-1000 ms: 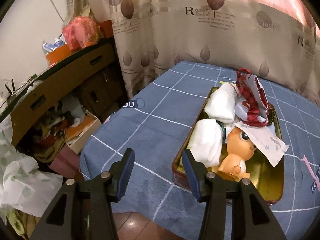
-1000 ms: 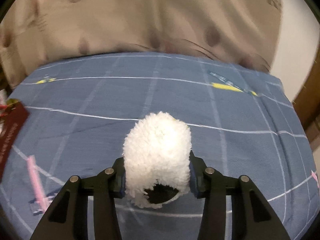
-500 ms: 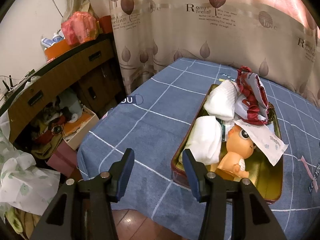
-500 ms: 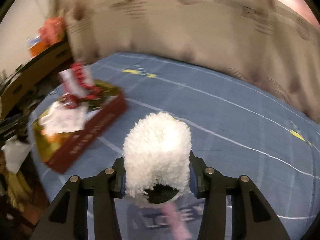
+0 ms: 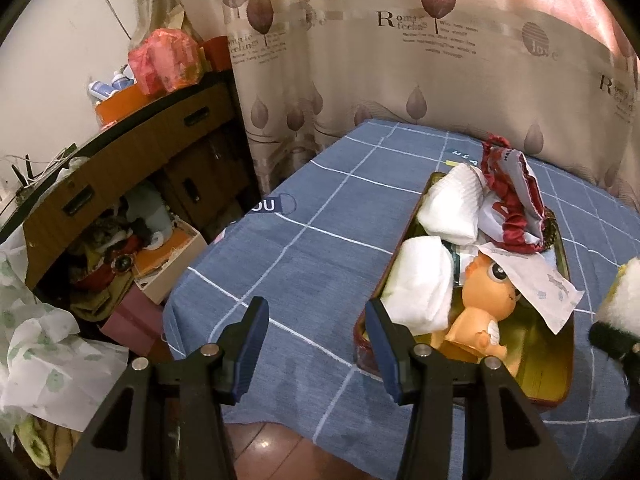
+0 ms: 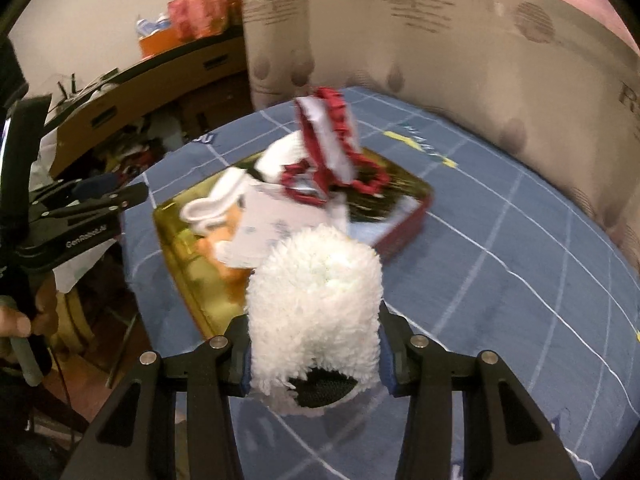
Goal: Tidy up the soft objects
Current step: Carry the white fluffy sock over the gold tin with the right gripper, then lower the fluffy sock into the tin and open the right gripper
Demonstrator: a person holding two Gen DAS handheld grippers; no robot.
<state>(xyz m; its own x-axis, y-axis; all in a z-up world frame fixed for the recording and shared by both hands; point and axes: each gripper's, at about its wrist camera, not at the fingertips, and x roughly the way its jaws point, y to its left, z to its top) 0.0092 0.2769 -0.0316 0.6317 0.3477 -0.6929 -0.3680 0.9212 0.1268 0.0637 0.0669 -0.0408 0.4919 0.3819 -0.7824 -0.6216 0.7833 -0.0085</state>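
Observation:
A fluffy white plush [image 6: 316,312] with a black underside sits squeezed between the pads of my right gripper [image 6: 316,360], held above the blue checked cloth just short of the tin. Its edge also shows as the white plush [image 5: 624,300] at the right rim of the left wrist view. The red tin with a gold inside [image 5: 540,376] holds white folded cloths [image 5: 420,284], an orange doll [image 5: 486,300], a paper sheet and a red frilled fabric [image 5: 512,200]. My left gripper [image 5: 316,340] stands open with nothing in it, at the tin's near left corner.
The blue cloth-covered table [image 5: 320,240] ends at a front edge above a wooden floor. A brown cabinet [image 5: 120,160] with clutter stands left. A leaf-patterned curtain [image 5: 400,60] hangs behind. A hand [image 6: 24,320] grips the left tool's handle.
The right gripper swung leftward with the plush, from over bare blue cloth to just in front of the tin. The plush now enters the left wrist view. The left gripper kept still.

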